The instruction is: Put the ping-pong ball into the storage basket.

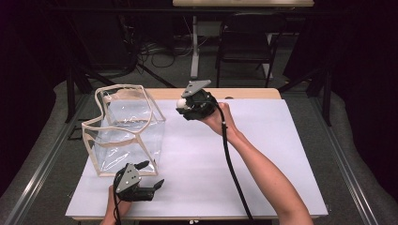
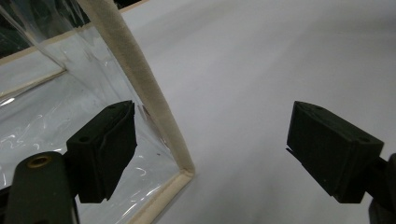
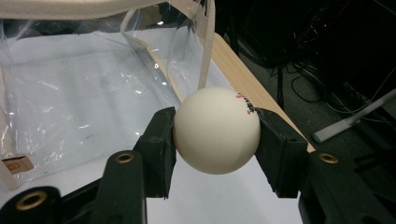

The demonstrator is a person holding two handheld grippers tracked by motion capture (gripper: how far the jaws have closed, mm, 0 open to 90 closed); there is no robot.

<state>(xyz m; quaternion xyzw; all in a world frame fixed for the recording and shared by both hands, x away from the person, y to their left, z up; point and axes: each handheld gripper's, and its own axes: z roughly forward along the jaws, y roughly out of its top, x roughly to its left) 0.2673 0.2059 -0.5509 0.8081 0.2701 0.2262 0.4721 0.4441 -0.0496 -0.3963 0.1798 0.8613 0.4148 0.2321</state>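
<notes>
A clear plastic bag (image 1: pixel 126 129) with cream fabric edging stands open on the left of the white table sheet (image 1: pixel 263 154). My right gripper (image 1: pixel 182 104) is raised beside the bag's upper right corner, shut on a white ping-pong ball (image 3: pixel 217 129) with small red and black print; the ball (image 1: pixel 181 102) shows at its tip. My left gripper (image 1: pixel 151 173) rests near the front edge, jaws wide open and nothing between them. In the left gripper view one jaw lies against the bag's clear wall (image 2: pixel 56 121) beside its cream corner seam (image 2: pixel 154 107).
A wooden table edge (image 1: pixel 244 93) runs along the back of the sheet. Behind the table stand a dark folding chair (image 1: pixel 246 42) and cables on the floor. Metal rails (image 1: pixel 349 173) flank both sides of the table.
</notes>
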